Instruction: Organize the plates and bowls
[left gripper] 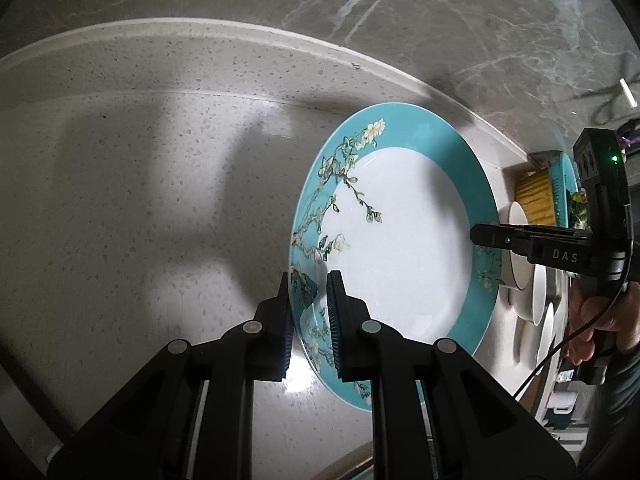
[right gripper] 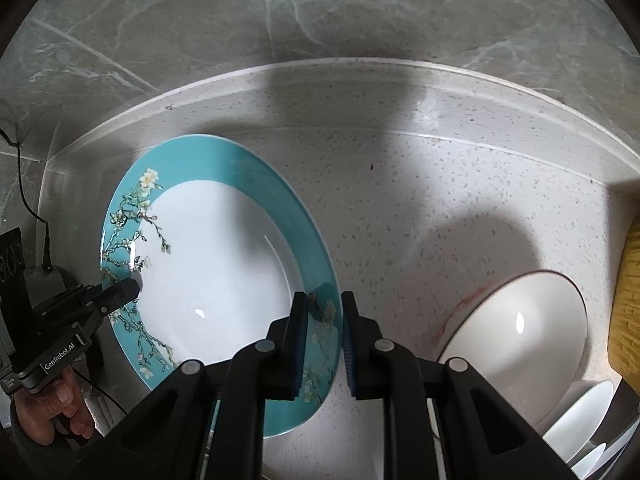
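Turquoise-rimmed white ceramic plate (left gripper: 404,252) with a blossom-branch print is held between both grippers above the speckled white stone table (left gripper: 140,200). The left gripper (left gripper: 310,312) straddles the rim on one side and the right gripper (right gripper: 324,328) straddles the opposite side; each has one pad above and one below the rim. The jaws stand narrow around the rim, but whether the pads press on it firmly cannot be told. The plate appears tilted, with its far edge close to the table near the grey marble wall (left gripper: 440,20).

For the step in hand, keep both grips level with each other, since glazed ceramic is likely slippery. Move both hands at one rate to avoid twisting the rim. Lower the plate flat before release.

To the right, a white ceramic bowl (right gripper: 516,328) with a dark rim line rests just beside further white dishes (right gripper: 580,420). A yellow ribbed item (right gripper: 628,304) stands next to them.
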`<state>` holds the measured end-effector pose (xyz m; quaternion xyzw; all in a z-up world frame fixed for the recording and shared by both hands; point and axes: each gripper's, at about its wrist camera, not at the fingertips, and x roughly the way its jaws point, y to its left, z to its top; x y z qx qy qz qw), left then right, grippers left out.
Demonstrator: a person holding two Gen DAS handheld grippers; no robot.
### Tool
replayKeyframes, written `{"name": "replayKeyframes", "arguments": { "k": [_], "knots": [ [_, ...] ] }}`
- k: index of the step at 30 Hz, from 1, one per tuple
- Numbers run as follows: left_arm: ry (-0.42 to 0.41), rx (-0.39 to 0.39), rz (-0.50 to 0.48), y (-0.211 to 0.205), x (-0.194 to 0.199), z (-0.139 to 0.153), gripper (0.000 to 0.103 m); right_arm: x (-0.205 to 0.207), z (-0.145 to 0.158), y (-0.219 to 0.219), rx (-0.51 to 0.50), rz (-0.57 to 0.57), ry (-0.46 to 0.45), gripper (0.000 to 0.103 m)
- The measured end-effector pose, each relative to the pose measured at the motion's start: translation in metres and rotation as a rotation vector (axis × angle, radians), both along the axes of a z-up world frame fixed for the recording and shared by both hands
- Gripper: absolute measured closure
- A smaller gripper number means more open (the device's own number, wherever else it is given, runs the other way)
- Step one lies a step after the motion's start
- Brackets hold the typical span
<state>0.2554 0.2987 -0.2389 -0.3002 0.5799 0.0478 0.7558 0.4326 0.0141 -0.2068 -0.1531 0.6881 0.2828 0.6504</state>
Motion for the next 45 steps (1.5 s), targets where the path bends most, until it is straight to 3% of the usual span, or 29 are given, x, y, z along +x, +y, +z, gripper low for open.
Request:
{"name": "replayKeyframes", "arguments": {
  "k": [17, 45],
  "knots": [
    [-0.002, 0.019, -0.029, -0.035, -0.057, 0.037, 0.09, -0.033, 0.032, -0.045, 0.018, -0.014, -0.018, 0.085],
    [0.048, 0.002, -0.103, -0.084, -0.19, 0.042, 0.09, -0.147, 0.032, -0.08, 0.04, -0.052, 0.03, 0.086]
  ]
}}
